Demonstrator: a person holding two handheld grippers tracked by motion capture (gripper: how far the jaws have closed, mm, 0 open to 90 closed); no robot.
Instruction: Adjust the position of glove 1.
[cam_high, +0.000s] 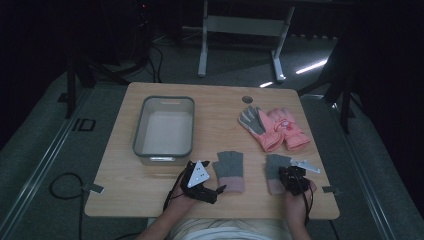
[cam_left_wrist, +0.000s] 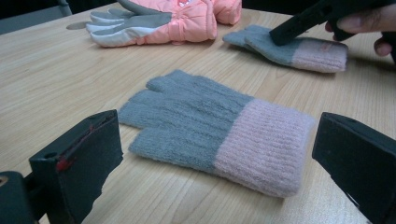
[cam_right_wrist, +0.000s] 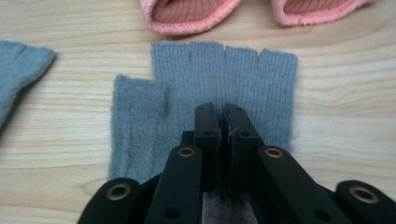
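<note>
Dark floor and a pale wooden table set the scene, and your work on it looks barely begun. At the far left stands a grey bin, nothing in it as far as the high view lets you see, so if the gloves are meant to go there, all of that is still ahead of you. Your left gripper rests low on the table with its jaws spread wide; the near knit glove lies flat between and just ahead of them, cuff toward the right jaw, and neither pad touches it. Further right, your right gripper sits on top of the second knit glove, jaws brought together with almost no gap, the tips over the palm and the glove's fingers fanned out beyond them. Whether wool is pinched between the pads you cannot tell from these views; the glove lies flat on the wood, not lifted. Beyond the right jaws, well apart, the pink ski gloves lie untouched. Judged from this, nothing has been moved yet: both knit gloves remain to be picked up.
</note>
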